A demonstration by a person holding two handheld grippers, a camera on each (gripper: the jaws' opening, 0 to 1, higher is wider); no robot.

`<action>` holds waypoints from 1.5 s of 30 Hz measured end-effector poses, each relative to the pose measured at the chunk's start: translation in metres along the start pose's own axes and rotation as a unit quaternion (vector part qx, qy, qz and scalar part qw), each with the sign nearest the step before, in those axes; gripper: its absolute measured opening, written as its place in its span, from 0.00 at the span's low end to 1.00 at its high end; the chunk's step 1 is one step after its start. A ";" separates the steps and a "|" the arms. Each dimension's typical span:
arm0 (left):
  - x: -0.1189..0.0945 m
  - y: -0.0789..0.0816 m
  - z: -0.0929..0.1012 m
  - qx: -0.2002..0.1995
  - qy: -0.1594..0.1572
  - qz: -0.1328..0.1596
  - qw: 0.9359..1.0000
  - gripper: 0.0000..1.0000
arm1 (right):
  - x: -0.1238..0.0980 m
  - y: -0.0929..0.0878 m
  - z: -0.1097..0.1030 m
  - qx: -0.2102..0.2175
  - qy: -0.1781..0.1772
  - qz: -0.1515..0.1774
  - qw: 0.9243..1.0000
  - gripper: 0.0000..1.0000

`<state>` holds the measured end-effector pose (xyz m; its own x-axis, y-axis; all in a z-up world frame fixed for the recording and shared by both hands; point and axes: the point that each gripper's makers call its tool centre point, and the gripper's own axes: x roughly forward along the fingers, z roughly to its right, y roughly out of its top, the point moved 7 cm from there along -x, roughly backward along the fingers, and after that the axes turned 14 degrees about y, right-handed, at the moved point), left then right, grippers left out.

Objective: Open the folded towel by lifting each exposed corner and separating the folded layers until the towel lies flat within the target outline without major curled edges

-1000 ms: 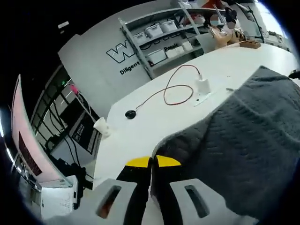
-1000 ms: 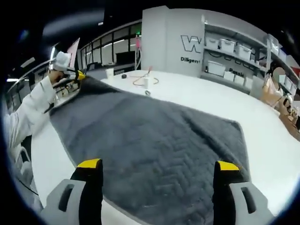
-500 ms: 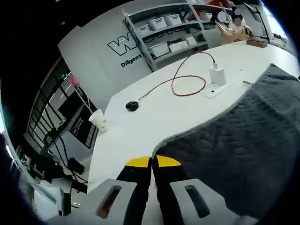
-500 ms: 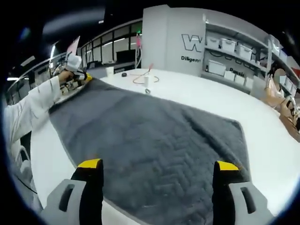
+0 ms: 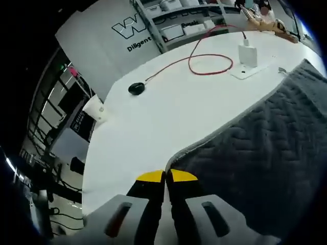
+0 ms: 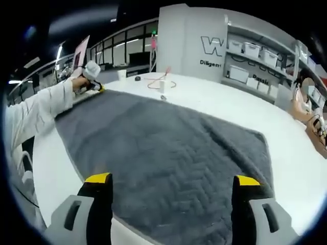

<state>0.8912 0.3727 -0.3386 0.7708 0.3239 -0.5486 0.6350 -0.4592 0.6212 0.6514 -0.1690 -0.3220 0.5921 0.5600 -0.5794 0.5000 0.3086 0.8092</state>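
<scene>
A dark grey quilted towel (image 6: 168, 153) lies spread across a white table (image 6: 240, 104). In the left gripper view its pale-edged corner (image 5: 176, 154) meets my left gripper (image 5: 165, 176), whose yellow-tipped jaws are shut on it just above the tabletop. In the right gripper view that left gripper (image 6: 94, 88) shows at the towel's far left corner, held by a white-sleeved arm (image 6: 41, 109). My right gripper (image 6: 173, 180) stands open over the towel's near edge, nothing between its jaws.
Beyond the towel lie a red cable (image 5: 209, 64) with a white charger (image 5: 248, 53), a black puck (image 5: 136, 88) and a white paper cup (image 5: 95, 108). Shelves with bins (image 6: 250, 51) stand behind. A person (image 6: 306, 97) sits at the far right.
The left gripper has carried the towel corner down and outward toward the table; the corner now sits lower. The right gripper has stayed in place, open.
</scene>
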 end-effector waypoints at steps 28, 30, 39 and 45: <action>-0.073 0.003 0.003 -0.125 -0.076 0.047 0.988 0.75 | 0.009 -0.005 0.001 0.010 0.014 -0.013 1.000 0.96; -0.086 0.003 0.010 -0.116 -0.094 0.055 0.987 0.84 | 0.011 -0.005 0.000 0.011 0.017 -0.015 1.000 0.96; -0.112 0.004 0.034 -0.119 -0.149 0.114 0.975 0.99 | 0.018 -0.010 0.000 0.010 0.012 -0.034 0.999 0.96; -0.118 0.007 0.036 -0.148 -0.160 0.142 0.966 0.99 | 0.019 -0.009 -0.002 0.001 0.010 -0.039 0.999 0.96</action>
<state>0.8025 0.3014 -0.2900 0.8909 -0.0746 -0.4480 0.4234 -0.2206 0.8787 0.6570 -0.1596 -0.3402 0.5383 0.5499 -0.6387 0.5456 0.3502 0.7613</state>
